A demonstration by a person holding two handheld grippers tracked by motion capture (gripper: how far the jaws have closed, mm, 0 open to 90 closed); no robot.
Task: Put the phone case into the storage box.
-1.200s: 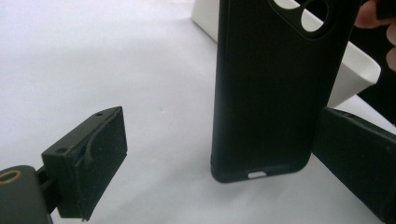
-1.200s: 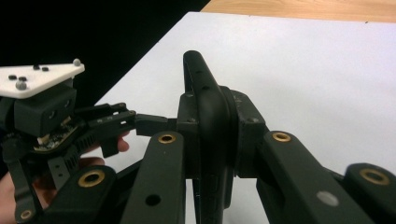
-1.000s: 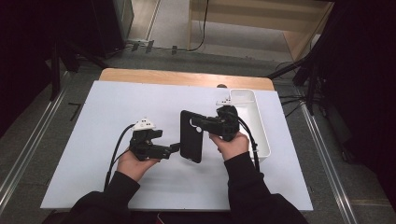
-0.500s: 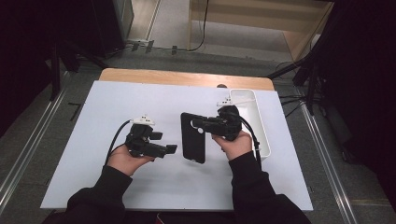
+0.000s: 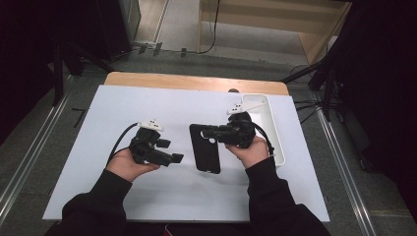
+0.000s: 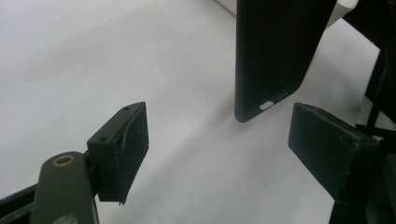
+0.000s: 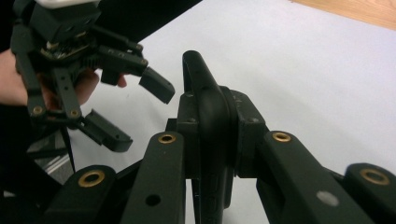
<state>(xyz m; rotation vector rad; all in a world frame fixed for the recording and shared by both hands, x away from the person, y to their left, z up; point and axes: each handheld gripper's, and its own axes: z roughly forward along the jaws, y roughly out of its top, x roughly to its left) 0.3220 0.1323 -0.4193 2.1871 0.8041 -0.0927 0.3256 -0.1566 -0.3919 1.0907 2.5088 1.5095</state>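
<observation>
A: Right gripper (image 5: 212, 132) first. Jaws?
B: Pressed together on the black phone case (image 5: 205, 153). In the right gripper view they clamp its edge (image 7: 205, 107) from both sides, near one end of the case.
A: Case on the table?
B: Can't tell if it touches. From the high view it sits flat-on over the white table (image 5: 147, 103), long axis running toward the person, camera cutout at the far end by the jaws. The left gripper view shows its other end (image 6: 275, 56) with the port slot, above the surface with a soft shadow under it.
A: Left gripper (image 5: 172, 158)?
B: Spread wide, nothing between the jaws. It points at the case from the left, near but apart. Also seen in the right gripper view (image 7: 126, 112), with the left hand (image 7: 28, 88) behind it.
A: Hands?
B: Right hand (image 5: 253, 150) under its gripper, dark sleeves on both arms.
A: Anything else?
B: White tray (image 5: 273, 128) just right of the right gripper, at the table's right edge. Wooden strip (image 5: 196, 82) along the far edge.
</observation>
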